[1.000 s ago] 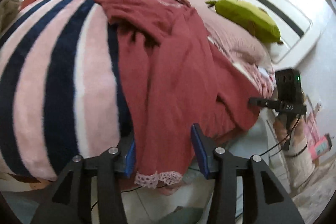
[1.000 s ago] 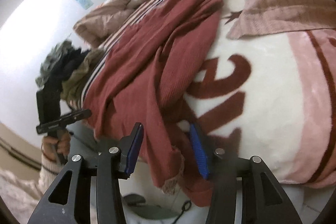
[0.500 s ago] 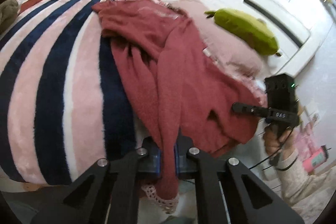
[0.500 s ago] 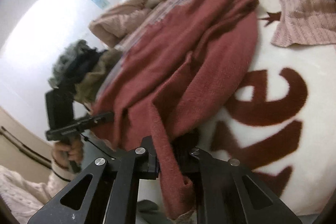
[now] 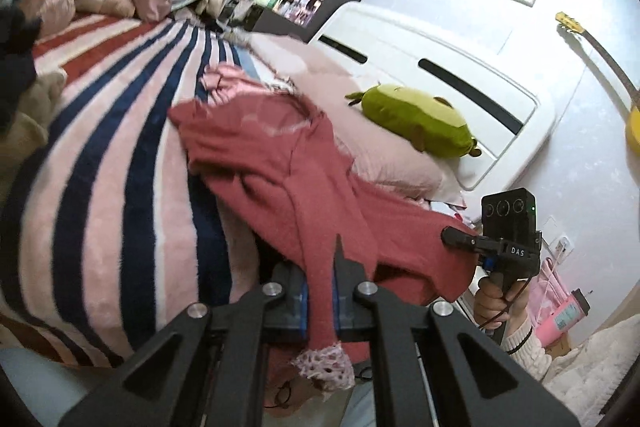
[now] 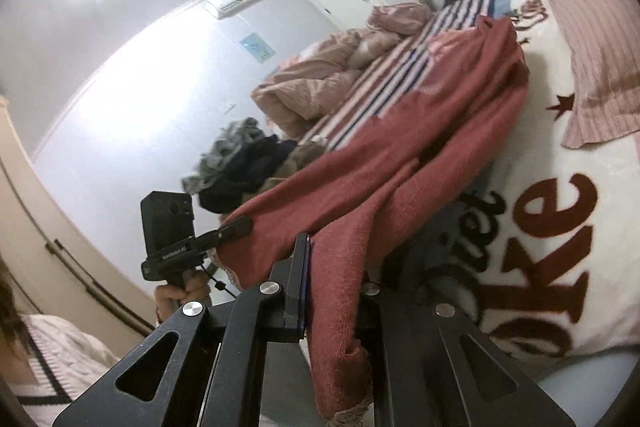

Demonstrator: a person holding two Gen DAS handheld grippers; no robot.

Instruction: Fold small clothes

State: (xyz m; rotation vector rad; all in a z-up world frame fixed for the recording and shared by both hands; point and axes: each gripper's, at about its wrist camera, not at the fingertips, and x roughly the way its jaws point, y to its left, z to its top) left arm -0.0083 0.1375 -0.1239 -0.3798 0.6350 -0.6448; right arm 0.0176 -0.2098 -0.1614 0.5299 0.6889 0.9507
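Left wrist view: the bed (image 5: 100, 187) with its striped blanket fills the frame, and the red garment (image 5: 288, 163) is now seen lifted at its near end, where a second ago it lay slack over the mattress edge. Its far part is draped on the blanket beside the pink pillow (image 5: 380, 147), while the near part is stretched taut between the two grippers.

The left gripper (image 5: 320, 297), which stood open around a hem a second ago, is now clamped on that lace-trimmed hem (image 5: 324, 367), the cloth being pinched between the blue fingers (image 5: 303, 301). In the right wrist view the right gripper (image 6: 332, 291) is likewise closed on the other bottom hem, a fold of red knit being held between its fingers (image 6: 304, 283). Each gripper is seen from the other's camera, gripped in a hand (image 5: 494, 301) at the bed's edge.

Both grasps are judged secured and the lift begun, so the garment can next be spread flat or carried over into a first fold. A risk is seen in the bunched middle, which may drag and fold unevenly.
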